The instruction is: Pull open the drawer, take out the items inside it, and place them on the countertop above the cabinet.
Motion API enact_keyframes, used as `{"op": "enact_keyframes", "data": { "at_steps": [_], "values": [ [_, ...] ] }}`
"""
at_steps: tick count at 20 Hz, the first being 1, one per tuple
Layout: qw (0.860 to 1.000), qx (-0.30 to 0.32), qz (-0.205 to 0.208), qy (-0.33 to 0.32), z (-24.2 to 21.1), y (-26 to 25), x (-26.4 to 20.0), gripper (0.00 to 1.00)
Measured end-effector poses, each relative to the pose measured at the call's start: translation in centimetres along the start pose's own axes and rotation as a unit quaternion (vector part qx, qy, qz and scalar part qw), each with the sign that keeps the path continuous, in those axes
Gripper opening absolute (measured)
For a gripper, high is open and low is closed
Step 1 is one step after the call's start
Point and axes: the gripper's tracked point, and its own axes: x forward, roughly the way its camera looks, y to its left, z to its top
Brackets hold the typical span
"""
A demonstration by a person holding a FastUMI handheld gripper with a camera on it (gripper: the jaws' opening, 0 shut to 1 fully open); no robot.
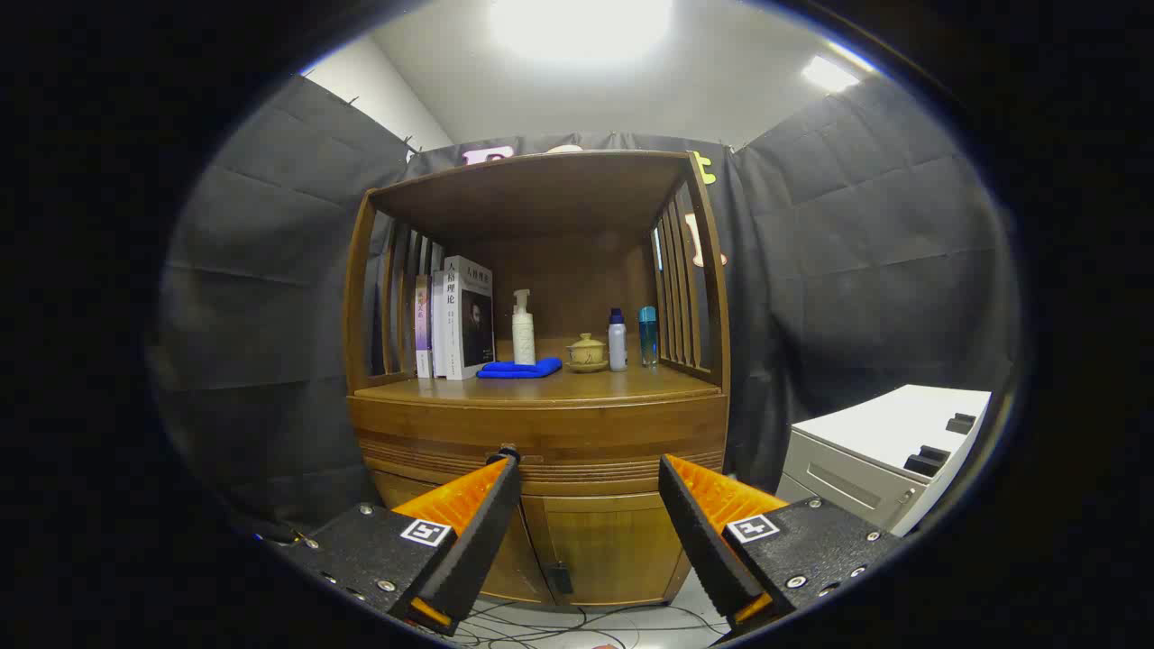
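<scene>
Gripper: jaws spread, holding nothing, facing the brown wooden cabinet. Its ribbed drawer front, closed, lies just beyond them. Desk above carries upright books, white spray bottle, folded blue cloth, small lidded pot.

- The drawer is a wide wooden front with a band of fine horizontal grooves along its lower part, set directly under the countertop and above the lower cabinet doors. It sits closed, flush with the cabinet face. A small dark knob stands at its middle, just at the tip of one gripper finger.
- The countertop is a flat brown wooden surface with a rounded front edge, roofed by a slatted wooden hutch; its front strip is bare.
- The gripper has its fingers spread wide apart, holding nothing, just ahead of the drawer front.
</scene>
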Motion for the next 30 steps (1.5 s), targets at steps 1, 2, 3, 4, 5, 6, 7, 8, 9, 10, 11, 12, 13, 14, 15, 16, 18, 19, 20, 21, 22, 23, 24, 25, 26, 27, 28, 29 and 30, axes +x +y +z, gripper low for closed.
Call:
{"op": "enact_keyframes", "data": {
  "at_steps": [1, 2, 3, 4, 5, 6, 7, 8, 9, 10, 11, 12, 13, 14, 15, 16, 18, 19, 20, 21, 22, 23, 24, 25, 26, 27, 28, 29, 30],
  "values": [
    [1.0, 0.001, 0.0, -0.001, -0.1, 0.0, 0.1, 0.95],
    [1.0, 0.002, 0.001, -0.001, 0.0, 0.1, 0.1, 0.95],
    [1.0, 0.002, 0.001, -0.001, 0.1, 0.1, 0.3, 0.95],
    [1.0, 0.002, -0.001, -0.003, 0.0, 0.1, 0.3, 0.95],
    [1.0, 0.002, -0.001, -0.003, 0.0, 0.1, 0.3, 0.95],
    [1.0, 0.002, -0.001, -0.003, 0.0, 0.1, 0.3, 0.95],
    [1.0, 0.002, -0.002, -0.002, -0.2, 0.1, 0.4, 0.95],
    [1.0, 0.002, -0.002, -0.001, -0.2, 0.1, 0.5, 0.95],
    [1.0, 0.002, -0.001, 0.0, -0.3, 0.2, 0.5, 0.95],
    [1.0, 0.002, -0.001, -0.001, -0.2, 0.2, 0.6, 0.95],
    [1.0, 0.003, -0.001, 0.0, -0.4, 0.3, 0.6, 0.95],
    [1.0, 0.004, 0.0, 0.0, -0.3, 0.3, 0.6, 0.95],
    [1.0, 0.004, 0.0, -0.001, -0.3, 0.3, 0.6, 0.95],
    [1.0, 0.005, 0.0, -0.002, -0.2, 0.4, 0.7, 0.95],
    [1.0, 0.006, 0.0, -0.002, -0.2, 0.4, 0.7, 0.95],
    [1.0, 0.007, 0.0, -0.003, -0.1, 0.4, 0.9, 0.95],
    [1.0, 0.008, 0.0, -0.003, -0.1, 0.4, 1.1, 0.95],
    [1.0, 0.008, 0.0, -0.003, -0.2, 0.4, 1.3, 0.95],
    [1.0, 0.009, 0.0, -0.003, -0.1, 0.4, 1.5, 0.95],
    [1.0, 0.011, 0.002, -0.002, -0.2, 0.5, 1.7, 0.95],
    [1.0, 0.014, 0.004, -0.001, -0.1, 0.7, 2.0, 0.95],
    [1.0, 0.018, 0.008, 0.0, -0.1, 1.0, 2.3, 0.95],
    [1.0, 0.021, 0.012, 0.0, 0.0, 1.3, 2.5, 0.95],
    [1.0, 0.023, 0.015, 0.001, 0.0, 1.6, 2.8, 0.95],
    [1.0, 0.025, 0.018, 0.001, 0.1, 1.9, 3.2, 0.95],
    [0.999, 0.026, 0.019, 0.0, 0.3, 2.1, 3.6, 0.95],
    [0.999, 0.029, 0.02, -0.002, 0.4, 2.2, 4.0, 0.95],
    [0.999, 0.032, 0.021, -0.002, 0.4, 2.5, 4.5, 0.95],
    [0.999, 0.035, 0.021, -0.002, 0.4, 2.7, 5.0, 0.95]
  ]
}}
